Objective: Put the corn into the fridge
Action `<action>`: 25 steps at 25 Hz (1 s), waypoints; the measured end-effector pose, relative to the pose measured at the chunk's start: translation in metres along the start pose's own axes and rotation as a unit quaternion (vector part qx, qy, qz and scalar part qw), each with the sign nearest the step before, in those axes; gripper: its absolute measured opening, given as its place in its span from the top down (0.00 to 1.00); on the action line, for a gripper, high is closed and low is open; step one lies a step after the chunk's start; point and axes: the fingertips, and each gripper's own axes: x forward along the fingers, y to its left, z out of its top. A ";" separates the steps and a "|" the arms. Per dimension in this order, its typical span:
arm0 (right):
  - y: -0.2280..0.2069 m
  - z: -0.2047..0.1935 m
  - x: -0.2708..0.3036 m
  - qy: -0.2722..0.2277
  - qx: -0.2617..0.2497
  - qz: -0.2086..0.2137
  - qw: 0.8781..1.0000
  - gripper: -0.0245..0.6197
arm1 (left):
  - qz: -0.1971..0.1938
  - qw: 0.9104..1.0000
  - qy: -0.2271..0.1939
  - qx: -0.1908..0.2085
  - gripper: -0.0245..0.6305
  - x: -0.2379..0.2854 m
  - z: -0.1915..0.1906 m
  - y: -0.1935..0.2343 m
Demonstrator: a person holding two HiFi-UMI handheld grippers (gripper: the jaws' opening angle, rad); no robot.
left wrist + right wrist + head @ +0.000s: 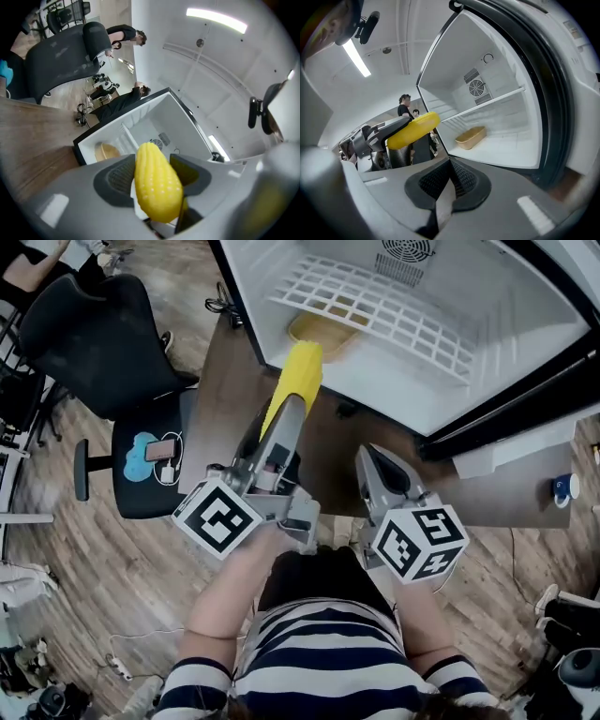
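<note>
— Left gripper (287, 423) first: what has it got?

— Its jaws are clamped on a yellow corn (158, 187) cob, one pad on each side. The cob sticks out past the jaw tips and points at the open fridge (525, 324).

— Is the corn inside?

— No. From the head view its tip sits at the front edge of the opening. From the right gripper view it hangs in the air just outside, to the left of the cabinet.

— And the right gripper (449, 166)?

— Jaws pressed together, nothing between them. It is held beside the left one, a little further back from the fridge.

— What is in the fridge?

— A white wire shelf (375, 306) runs across it. Under that, a shallow tan dish (471, 137) rests on the fridge floor near the left wall. A round fan grille shows on the back wall.

— Anything around the scene?

— The person wears a striped shirt (319, 662). A black office chair (94, 334) stands on the wood floor to the left, well apart from the fridge, with a phone (161, 448) lying on its seat.
</note>
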 end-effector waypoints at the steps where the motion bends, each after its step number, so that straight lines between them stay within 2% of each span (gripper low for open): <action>1: -0.003 0.003 0.002 0.000 -0.001 0.001 1.000 0.97 | -0.005 1.000 -0.004 0.001 0.96 0.007 0.002 -0.002; 5: -0.015 0.014 0.015 -0.002 -0.006 0.004 1.000 0.97 | -0.031 0.999 -0.016 0.010 0.96 0.038 0.012 -0.014; 10: -0.028 0.027 0.028 -0.008 -0.008 0.007 1.000 0.97 | -0.040 0.999 -0.014 0.029 0.96 0.073 0.016 -0.020; 14: -0.037 0.030 0.032 -0.007 -0.010 0.007 1.000 0.97 | -0.014 0.994 -0.002 0.108 0.96 0.096 0.018 -0.018; 19: -0.050 0.027 0.034 0.001 -0.006 0.003 1.000 0.97 | -0.011 0.977 0.016 0.213 0.96 0.123 0.018 -0.029; 25: -0.065 0.020 0.038 0.009 0.001 -0.001 1.000 0.97 | -0.015 0.958 0.035 0.284 0.96 0.150 0.008 -0.035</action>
